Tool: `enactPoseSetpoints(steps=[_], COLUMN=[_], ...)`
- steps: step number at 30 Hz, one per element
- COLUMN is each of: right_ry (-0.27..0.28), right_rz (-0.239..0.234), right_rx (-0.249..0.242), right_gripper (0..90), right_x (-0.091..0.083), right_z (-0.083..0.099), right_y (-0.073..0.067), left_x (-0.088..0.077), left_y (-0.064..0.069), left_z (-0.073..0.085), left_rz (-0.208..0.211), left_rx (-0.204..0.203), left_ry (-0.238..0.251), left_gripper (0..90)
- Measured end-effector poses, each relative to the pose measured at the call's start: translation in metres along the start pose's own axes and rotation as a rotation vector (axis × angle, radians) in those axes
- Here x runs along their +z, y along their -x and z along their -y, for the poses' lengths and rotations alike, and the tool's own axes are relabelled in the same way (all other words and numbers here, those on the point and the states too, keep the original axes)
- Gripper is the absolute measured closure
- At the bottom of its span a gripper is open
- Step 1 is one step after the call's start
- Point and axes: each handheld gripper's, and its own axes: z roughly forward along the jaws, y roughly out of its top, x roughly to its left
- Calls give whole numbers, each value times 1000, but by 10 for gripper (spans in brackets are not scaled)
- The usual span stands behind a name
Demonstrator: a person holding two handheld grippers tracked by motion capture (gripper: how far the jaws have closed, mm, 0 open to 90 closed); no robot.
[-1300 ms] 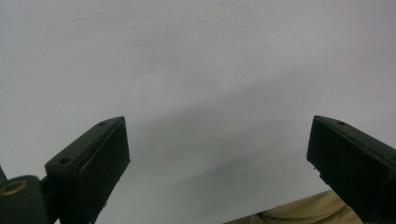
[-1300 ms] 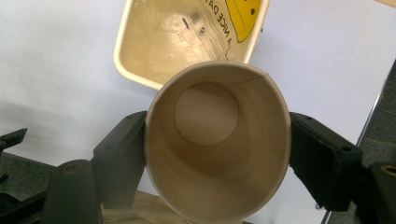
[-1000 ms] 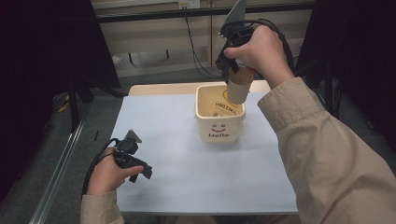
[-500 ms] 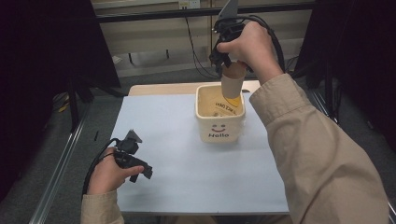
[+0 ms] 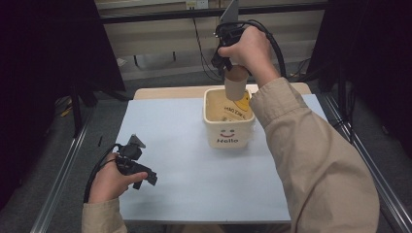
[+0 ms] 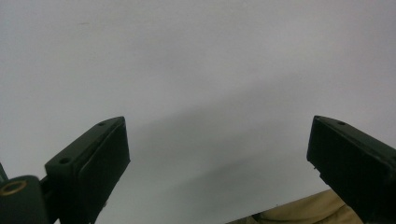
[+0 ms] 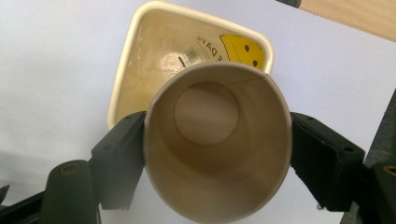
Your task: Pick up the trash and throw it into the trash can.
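My right gripper (image 5: pixel 232 72) is shut on a brown paper cup (image 5: pixel 236 87), held over the far rim of a cream square container (image 5: pixel 228 140) printed with a smile and "Hello". In the right gripper view the two pads press the sides of the empty cup (image 7: pixel 217 140), squeezing its mouth slightly oval between my right gripper (image 7: pixel 215 127) jaws, with the container (image 7: pixel 122 79) below it. A yellow smiley label lies inside the container. My left gripper (image 5: pixel 145 180) rests low at the table's near left, and the left gripper (image 6: pixel 217 154) jaws stand wide open over bare sheet.
A pale sheet (image 5: pixel 170 131) covers the table, with a strip of wood (image 5: pixel 165 92) showing at its far edge. Metal rails (image 5: pixel 63 174) run along both sides. Cables hang behind the table in the dark background.
The right hand has carried the cup a little to the left and farther away, to the container's far rim. The left hand has stayed put.
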Motion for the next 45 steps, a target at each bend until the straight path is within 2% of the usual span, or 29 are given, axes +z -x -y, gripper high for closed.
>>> enactPoseSetpoints(steps=[3,12,14,16,21,28,29,33,36,39,45], right_ry=[-2,-18,-27,-40,-55,-52,-48,-45,-52,-50,-57], right_rz=[4,0,1,-8,6,4,1,3,-7,-18,-33], right_rx=[-4,-12,-15,-11,-5,-5,-9,-13,-10,-8,-12], right_gripper=[239,234,234,230,226,220,210,197,134,126,119], right_x=[4,23,27,33,42,44,45,45,44,43,37], right_z=[0,3,3,4,5,6,6,6,6,6,7], right_y=[-1,-4,-4,-2,1,2,1,-1,0,1,4], left_x=[0,-2,-2,-2,-2,-2,-2,-2,-2,-2,-3], left_y=[2,-1,-1,0,2,1,2,1,2,2,0], left_z=[1,1,2,2,1,1,1,1,1,1,1], left_rz=[12,-2,-2,-8,-3,-6,-3,-6,-2,-2,-8], left_rx=[-11,9,-6,7,3,3,-8,1,-9,-10,9], left_ry=[2,7,10,10,7,7,8,6,10,10,10], left_gripper=[57,57,57,57,57,57,57,57,57,57,57])
